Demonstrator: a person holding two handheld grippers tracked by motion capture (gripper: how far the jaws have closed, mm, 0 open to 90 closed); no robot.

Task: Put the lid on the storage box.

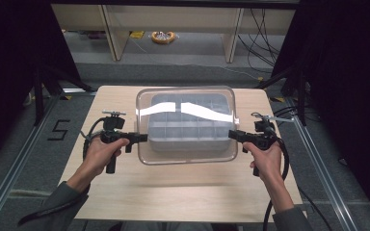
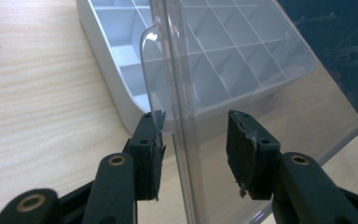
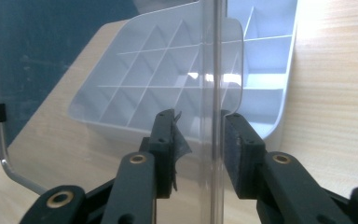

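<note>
1. The left tongs (image 1: 142, 137) are open, with a wide gap between the two black jaws. The edge of the clear lid (image 1: 187, 154) stands in that gap, closer to one jaw. I cannot tell if that jaw touches it.
2. The right tongs (image 1: 232, 134) are open less wide. The other edge of the clear lid runs between their jaws, with thin gaps on both sides.
3. The lid sits tilted above a white tray with little boxes (image 1: 188, 134).
4. The tray rests in the middle of the wooden tabletop (image 1: 183, 192).
5. The left hand (image 1: 101, 154) and right hand (image 1: 267, 159) grip the handles, one at each side of the lid, arms reaching forward.
</note>
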